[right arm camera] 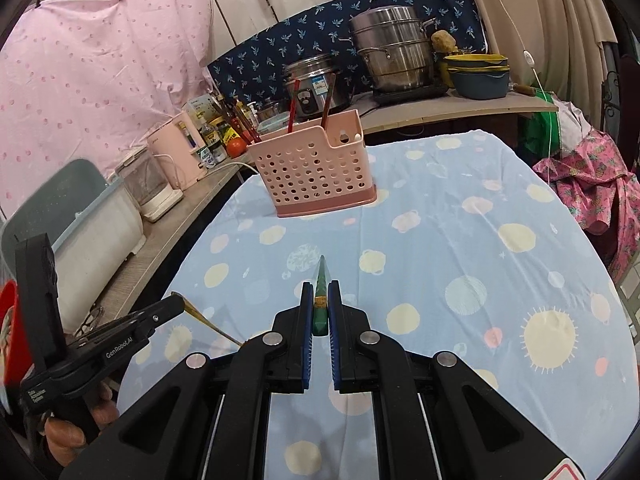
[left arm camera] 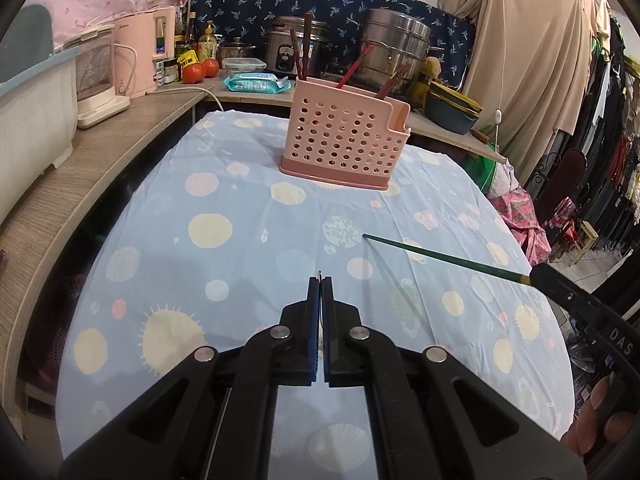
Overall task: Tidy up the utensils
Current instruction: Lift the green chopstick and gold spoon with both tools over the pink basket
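Observation:
A pink perforated utensil holder [left arm camera: 344, 140] stands on the far part of the table and holds several red chopsticks [left arm camera: 306, 46]; it also shows in the right wrist view [right arm camera: 316, 168]. My right gripper [right arm camera: 321, 290] is shut on a green chopstick [right arm camera: 321, 300] pointing forward; in the left wrist view the green chopstick [left arm camera: 444, 258] sticks out leftward above the cloth. My left gripper [left arm camera: 321, 280] is shut on a thin gold chopstick [right arm camera: 208, 320], held low at the near left of the table.
The table carries a light blue spotted cloth [left arm camera: 240, 240]. A wooden counter [left arm camera: 100, 160] runs along the left and back with a pink kettle [left arm camera: 142, 52], tomatoes [left arm camera: 200, 70], a rice cooker [left arm camera: 286, 52] and steel pots [left arm camera: 394, 50]. Clothes hang at the right [left arm camera: 600, 140].

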A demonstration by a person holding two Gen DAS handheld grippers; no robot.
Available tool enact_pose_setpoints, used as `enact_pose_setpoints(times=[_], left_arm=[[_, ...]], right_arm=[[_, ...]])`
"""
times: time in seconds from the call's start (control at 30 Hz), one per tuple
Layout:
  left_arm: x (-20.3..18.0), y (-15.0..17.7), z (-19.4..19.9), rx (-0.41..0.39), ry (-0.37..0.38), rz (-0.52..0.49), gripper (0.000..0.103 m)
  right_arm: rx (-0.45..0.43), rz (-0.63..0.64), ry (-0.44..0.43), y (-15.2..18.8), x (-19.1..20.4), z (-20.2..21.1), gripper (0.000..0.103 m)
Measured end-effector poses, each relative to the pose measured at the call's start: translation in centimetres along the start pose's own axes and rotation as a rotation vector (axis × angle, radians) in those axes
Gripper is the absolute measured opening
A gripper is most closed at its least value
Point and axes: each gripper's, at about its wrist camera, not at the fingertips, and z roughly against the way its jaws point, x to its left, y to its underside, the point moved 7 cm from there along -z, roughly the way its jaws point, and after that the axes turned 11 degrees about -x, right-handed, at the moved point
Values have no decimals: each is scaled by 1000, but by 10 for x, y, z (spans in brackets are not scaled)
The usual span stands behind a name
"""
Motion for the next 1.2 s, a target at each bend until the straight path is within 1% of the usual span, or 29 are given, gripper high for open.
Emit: enact_pose_setpoints(times=[0.17,0.27,0.4,0.53,0.7,1.03,1.2], left_arm=[[-1,-13,0,-7,3,-12,1],[0,-30,2,-27,6,-15,1],[-1,-56,2,-62,8,-25,1],[-2,-90,-3,-108,17,-34,1],[-4,-133,-16,-160,23,-45,1],[-13,-208,-43,-258,14,-81,1],[-13,-243,-63,-298,1,-90,1]], right_arm=[[-22,3,-11,-17,2,-1,7],[-54,-3,-25,-38,3,1,7],[-94,11,-32,-65,5,-2,7],[-121,25,-43,-92,7,-11,7],[-181,25,-52,-135,10,-25,7],[-318,10,-60,-222,14,-56,7],[-400,-30,-67,-269,17,-76,7]])
